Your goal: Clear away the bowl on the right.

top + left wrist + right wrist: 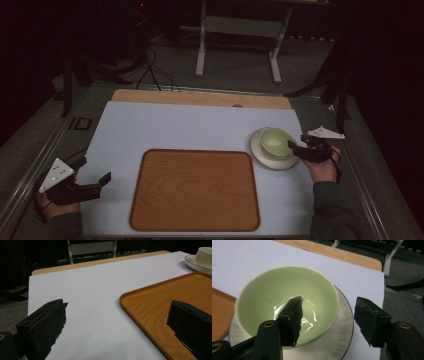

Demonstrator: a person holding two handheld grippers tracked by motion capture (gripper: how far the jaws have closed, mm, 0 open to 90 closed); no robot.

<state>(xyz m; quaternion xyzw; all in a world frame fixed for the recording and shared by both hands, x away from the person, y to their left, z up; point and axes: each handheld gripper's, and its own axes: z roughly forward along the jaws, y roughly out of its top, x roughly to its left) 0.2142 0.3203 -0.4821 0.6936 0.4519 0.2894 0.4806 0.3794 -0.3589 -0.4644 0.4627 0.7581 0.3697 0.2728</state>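
A pale green bowl (pixel 276 141) (pixel 287 297) stands on a white plate (pixel 259 151) (pixel 344 325) at the right of the table. My right gripper (pixel 299 143) (pixel 329 299) is open at the bowl's right side. One jaw hangs inside the bowl and the other outside its rim, above the plate, with a gap on the outer side. A wooden tray (pixel 195 190) (pixel 160 300) lies bare in the middle. My left gripper (pixel 95 170) (pixel 119 303) rests open at the front left, pointing toward the tray's near corner, nothing between its fingers.
A white sheet (pixel 165 125) covers the wooden table (pixel 200 97). A white metal stand (pixel 240 30) and cables (pixel 150 70) are on the floor beyond the table. Metal rails (pixel 30 175) run along both sides.
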